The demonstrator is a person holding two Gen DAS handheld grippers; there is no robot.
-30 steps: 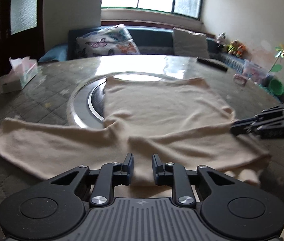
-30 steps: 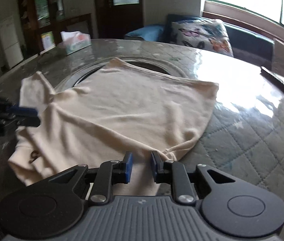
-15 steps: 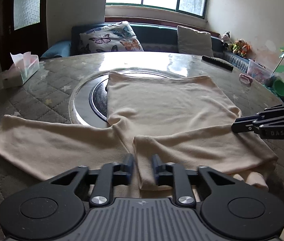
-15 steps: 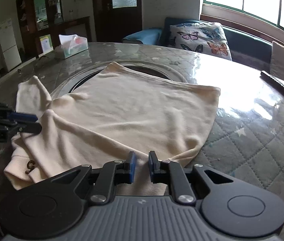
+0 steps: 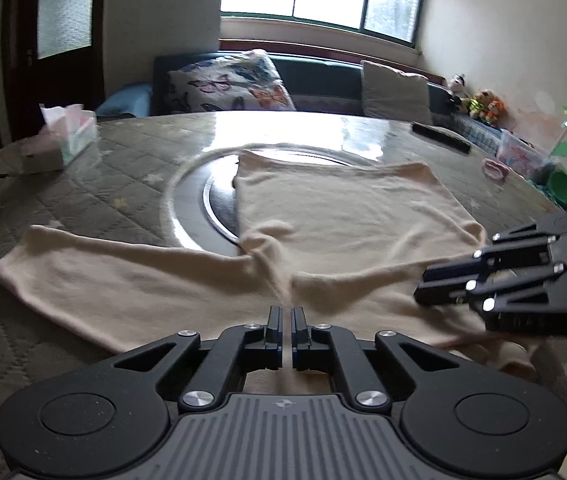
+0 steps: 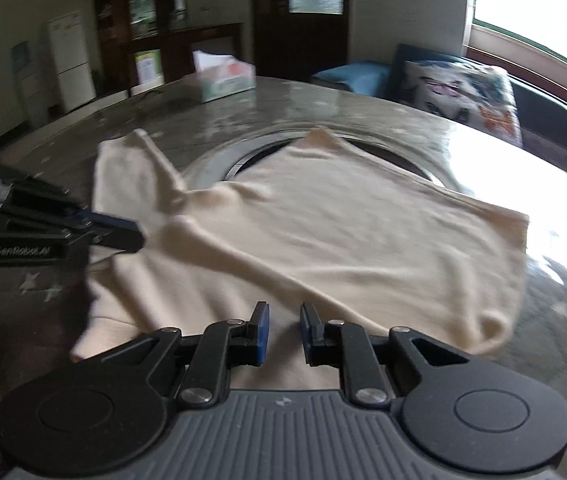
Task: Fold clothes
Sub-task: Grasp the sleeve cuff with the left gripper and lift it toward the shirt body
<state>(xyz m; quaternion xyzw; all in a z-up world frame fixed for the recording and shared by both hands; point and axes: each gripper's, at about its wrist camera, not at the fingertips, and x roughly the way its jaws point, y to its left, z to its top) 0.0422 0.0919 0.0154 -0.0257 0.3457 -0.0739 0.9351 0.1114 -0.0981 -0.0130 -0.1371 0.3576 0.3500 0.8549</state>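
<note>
A cream long-sleeved top (image 5: 347, 220) lies on the round table, its body over the glass turntable (image 5: 203, 200). One sleeve stretches out to the left (image 5: 95, 264); the other is folded across the near part of the body (image 5: 363, 292). My left gripper (image 5: 287, 316) hovers over the near edge of the top, jaws nearly closed with nothing between them. My right gripper (image 6: 283, 320) is open over the folded sleeve (image 6: 243, 248) and holds nothing. Each gripper shows in the other's view, the right one (image 5: 427, 292) and the left one (image 6: 131, 236).
A tissue box (image 5: 63, 140) stands at the table's far left. A black remote (image 5: 439, 136) lies at the far right. A green bowl (image 5: 561, 186) and small items sit near the right edge. A sofa with pillows (image 5: 235, 88) is behind the table.
The left gripper's jaws have closed to a thin gap. The right gripper's jaws have opened wider and it has moved left over the folded sleeve. Both views are blurred by motion.
</note>
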